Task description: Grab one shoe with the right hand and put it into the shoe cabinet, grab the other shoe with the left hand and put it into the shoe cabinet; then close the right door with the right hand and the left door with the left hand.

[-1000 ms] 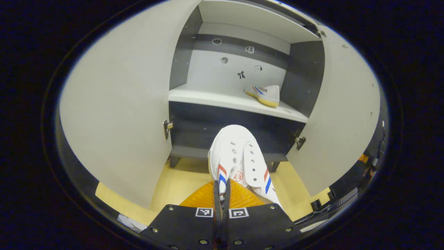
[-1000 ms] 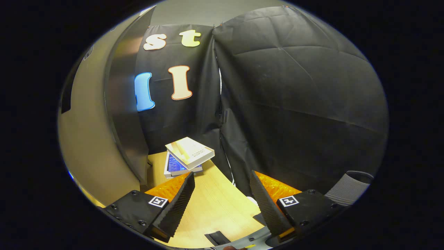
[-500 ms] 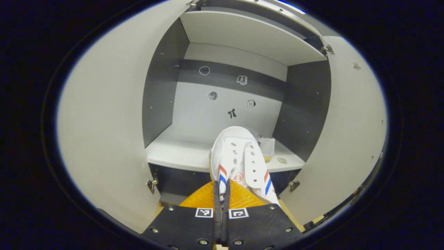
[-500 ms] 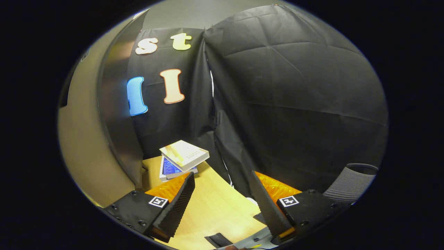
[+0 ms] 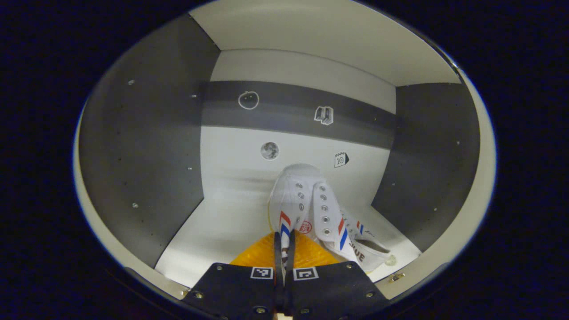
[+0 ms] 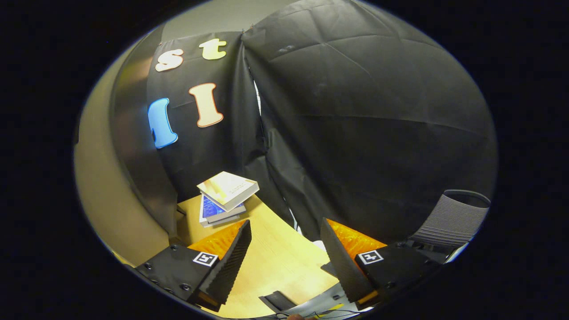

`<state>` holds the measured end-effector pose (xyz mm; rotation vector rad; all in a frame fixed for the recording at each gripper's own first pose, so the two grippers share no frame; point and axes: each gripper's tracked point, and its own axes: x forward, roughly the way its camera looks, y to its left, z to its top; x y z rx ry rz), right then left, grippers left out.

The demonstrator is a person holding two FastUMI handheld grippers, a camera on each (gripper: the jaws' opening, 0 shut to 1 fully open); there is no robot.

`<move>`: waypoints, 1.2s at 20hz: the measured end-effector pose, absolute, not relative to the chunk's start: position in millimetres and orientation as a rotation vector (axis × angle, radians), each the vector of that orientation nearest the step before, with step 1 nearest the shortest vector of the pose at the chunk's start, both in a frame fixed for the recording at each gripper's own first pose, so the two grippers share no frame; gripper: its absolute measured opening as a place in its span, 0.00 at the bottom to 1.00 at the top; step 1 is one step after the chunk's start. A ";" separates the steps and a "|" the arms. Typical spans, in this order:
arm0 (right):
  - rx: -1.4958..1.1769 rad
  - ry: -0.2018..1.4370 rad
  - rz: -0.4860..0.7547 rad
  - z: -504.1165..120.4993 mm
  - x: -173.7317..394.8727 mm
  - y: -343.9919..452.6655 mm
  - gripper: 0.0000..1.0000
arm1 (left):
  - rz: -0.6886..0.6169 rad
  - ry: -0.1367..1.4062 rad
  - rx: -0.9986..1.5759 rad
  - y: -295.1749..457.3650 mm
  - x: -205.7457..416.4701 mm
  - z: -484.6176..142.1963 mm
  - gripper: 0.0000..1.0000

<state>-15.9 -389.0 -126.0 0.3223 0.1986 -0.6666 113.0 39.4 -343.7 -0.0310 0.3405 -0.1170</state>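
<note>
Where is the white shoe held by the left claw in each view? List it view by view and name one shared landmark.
Left gripper view: the white shoe is at lower centre, pinched in the left claw, toe pointing into the shoe cabinet over its shelf.
Right gripper view: the camera faces away, toward stacked books.
Shared landmark: the shoe cabinet; the pale panel at far left is probably its door.
</note>
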 end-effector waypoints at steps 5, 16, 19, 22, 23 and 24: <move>0.258 0.134 -0.669 -101.9 -18.3 -394.7 0.98 | -0.089 0.462 -0.099 34.3 119.4 -370.4 0.01; 0.254 0.132 -0.632 -89.1 0.4 -393.5 0.98 | -0.054 0.499 -0.061 50.5 127.0 -384.3 0.02; 0.231 0.138 -0.607 -86.4 10.5 -386.2 0.98 | -0.062 0.460 -0.052 45.3 126.5 -374.0 0.08; 0.237 0.127 -0.574 -73.3 18.8 -378.2 0.98 | 0.005 0.390 -0.042 52.8 98.1 -349.5 0.42; 0.230 0.110 -0.573 -65.4 19.9 -378.0 0.93 | 0.019 0.360 -0.052 54.2 80.2 -340.9 0.55; 0.228 0.096 -0.571 -59.5 22.1 -377.0 0.98 | 0.031 0.315 -0.054 57.9 64.3 -329.8 0.67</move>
